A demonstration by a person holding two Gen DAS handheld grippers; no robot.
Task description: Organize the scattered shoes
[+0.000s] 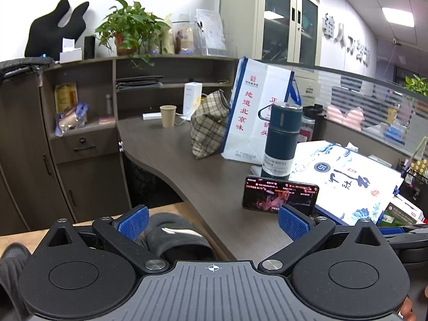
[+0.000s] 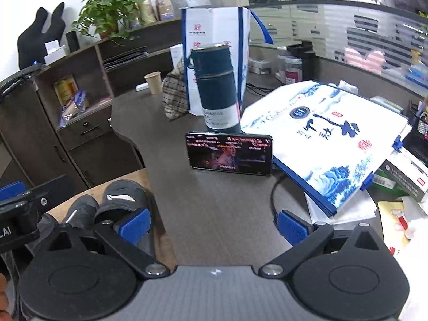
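Observation:
A black slide sandal with a white logo (image 1: 176,238) lies on the tan floor below the desk edge, just beyond my open left gripper (image 1: 212,223). Another dark shoe (image 1: 12,256) shows at the far left. In the right wrist view the same sandal (image 2: 121,198) lies beside a second dark sandal (image 2: 80,211), low left. My right gripper (image 2: 212,226) is open and empty over the dark desk (image 2: 214,208). The left gripper's body (image 2: 21,214) shows at the left edge.
On the desk stand a phone playing video (image 2: 230,153), a blue vacuum bottle (image 2: 216,88), a white-blue gift bag (image 2: 329,136), an upright bag (image 1: 254,112), a plaid pouch (image 1: 208,125) and a paper cup (image 1: 168,116). A dark cabinet (image 1: 80,147) stands left.

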